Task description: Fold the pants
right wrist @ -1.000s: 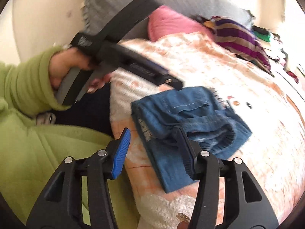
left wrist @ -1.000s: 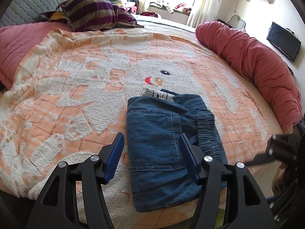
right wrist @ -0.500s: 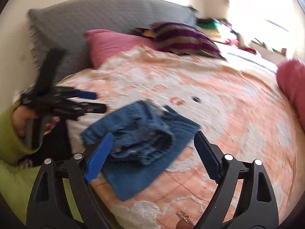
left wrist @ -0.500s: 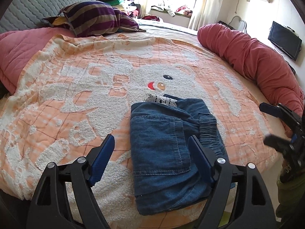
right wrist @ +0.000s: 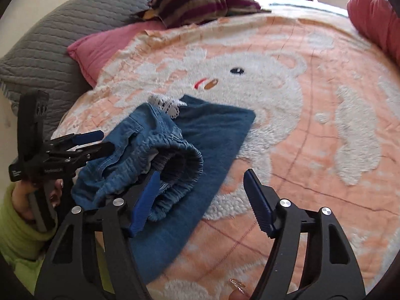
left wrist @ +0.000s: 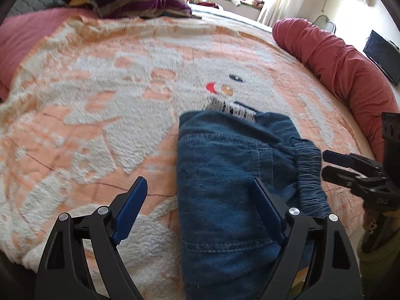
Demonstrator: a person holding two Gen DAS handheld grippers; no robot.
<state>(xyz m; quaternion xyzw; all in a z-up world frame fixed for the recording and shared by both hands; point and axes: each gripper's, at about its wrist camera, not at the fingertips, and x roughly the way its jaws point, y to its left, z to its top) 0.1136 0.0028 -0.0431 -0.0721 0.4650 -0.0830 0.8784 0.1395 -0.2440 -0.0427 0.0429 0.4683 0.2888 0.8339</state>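
Lying folded into a compact bundle near the front edge of the bed (left wrist: 312, 57), the blue denim pants (left wrist: 225, 175) rest on an orange-and-white blanket (left wrist: 100, 100), elastic waistband on top. The left gripper (left wrist: 200, 197) hovers over the bundle's left side, fingers spread wide and gripping nothing; one pad is above the denim, the other above the blanket. The right gripper (right wrist: 200, 195) has just been closing but its fingers stay apart, empty, with the left pad against the bunched waistband. A striped pillow (right wrist: 200, 2) sits at the far end.
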